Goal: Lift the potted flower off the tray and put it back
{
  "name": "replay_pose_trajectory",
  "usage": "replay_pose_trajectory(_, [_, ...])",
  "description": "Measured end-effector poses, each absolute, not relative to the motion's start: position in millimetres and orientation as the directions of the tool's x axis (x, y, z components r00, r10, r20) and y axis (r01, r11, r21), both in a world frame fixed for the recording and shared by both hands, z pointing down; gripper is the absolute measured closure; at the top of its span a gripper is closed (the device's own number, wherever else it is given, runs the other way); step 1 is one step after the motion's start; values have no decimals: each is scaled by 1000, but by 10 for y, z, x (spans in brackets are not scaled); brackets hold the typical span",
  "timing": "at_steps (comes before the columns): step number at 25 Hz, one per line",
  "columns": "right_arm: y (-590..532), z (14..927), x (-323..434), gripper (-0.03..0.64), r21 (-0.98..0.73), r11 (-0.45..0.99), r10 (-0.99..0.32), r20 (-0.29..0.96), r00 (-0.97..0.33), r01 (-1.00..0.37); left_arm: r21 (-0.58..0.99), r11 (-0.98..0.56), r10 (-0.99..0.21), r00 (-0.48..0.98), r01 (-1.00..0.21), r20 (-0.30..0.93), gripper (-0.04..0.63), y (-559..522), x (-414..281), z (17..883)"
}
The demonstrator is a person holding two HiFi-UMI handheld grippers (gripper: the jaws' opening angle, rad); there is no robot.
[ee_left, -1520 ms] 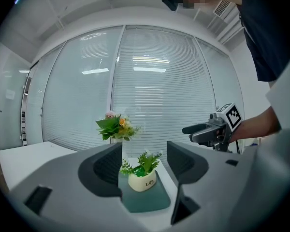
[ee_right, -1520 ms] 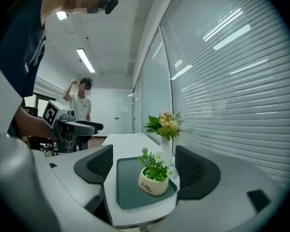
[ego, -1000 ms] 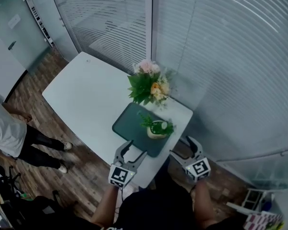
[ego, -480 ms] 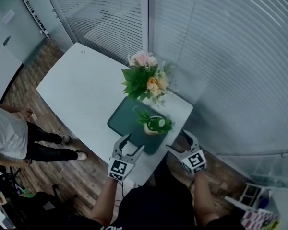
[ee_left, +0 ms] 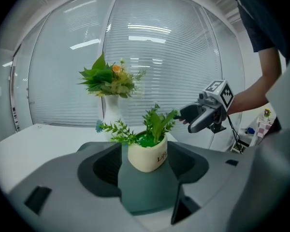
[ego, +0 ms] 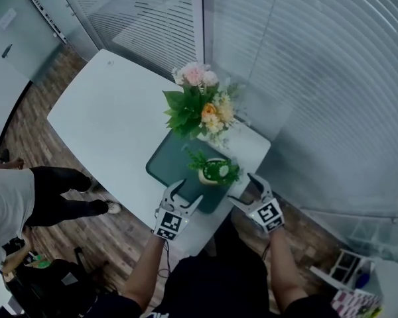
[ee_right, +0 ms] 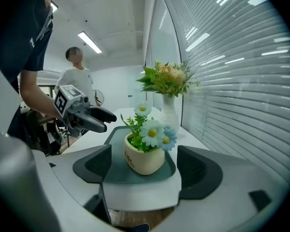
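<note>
The potted flower (ego: pixel 215 171), a cream pot with green leaves and white and blue daisies, stands upright on the dark green tray (ego: pixel 172 167) near the table's front corner. My left gripper (ego: pixel 188 194) is open at the tray's near edge, left of the pot and short of it. To the pot's right my right gripper (ego: pixel 245 191) is also open, a little apart from it. The left gripper view has the pot (ee_left: pixel 147 153) ahead between the jaws and the right gripper (ee_left: pixel 203 117) beyond. In the right gripper view the pot (ee_right: pixel 145 161) is centred, with the left gripper (ee_right: pixel 94 120) behind.
A white vase with a large bouquet (ego: pixel 199 108) stands just behind the tray. The white table (ego: pixel 106 118) stretches to the far left. Glass walls with blinds (ego: pixel 305 78) close the back and right. A person (ego: pixel 13 197) stands on the wooden floor at left.
Both grippers have edged forward towards the tray and stay open. The person at left has shifted lower in view. The pot has not moved on the tray.
</note>
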State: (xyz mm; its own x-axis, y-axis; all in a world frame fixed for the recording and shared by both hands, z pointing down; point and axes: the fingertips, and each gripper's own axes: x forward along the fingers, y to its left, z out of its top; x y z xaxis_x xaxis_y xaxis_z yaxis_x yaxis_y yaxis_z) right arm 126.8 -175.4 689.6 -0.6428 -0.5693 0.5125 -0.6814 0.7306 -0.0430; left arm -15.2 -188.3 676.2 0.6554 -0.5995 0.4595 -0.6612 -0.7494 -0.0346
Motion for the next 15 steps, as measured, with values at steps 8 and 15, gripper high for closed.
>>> replay_pose_trajectory(8, [-1906, 7319, 1176, 229, -92, 782, -473, 555, -684, -616, -26, -774, -550, 652, -632, 522, 318, -1993, -8, 7165])
replay_pose_trajectory(15, [-2061, 7507, 1065, 225, -78, 851, -388, 573, -722, -519, -45, -798, -514, 640, -601, 570, 314, -2082, 71, 7422])
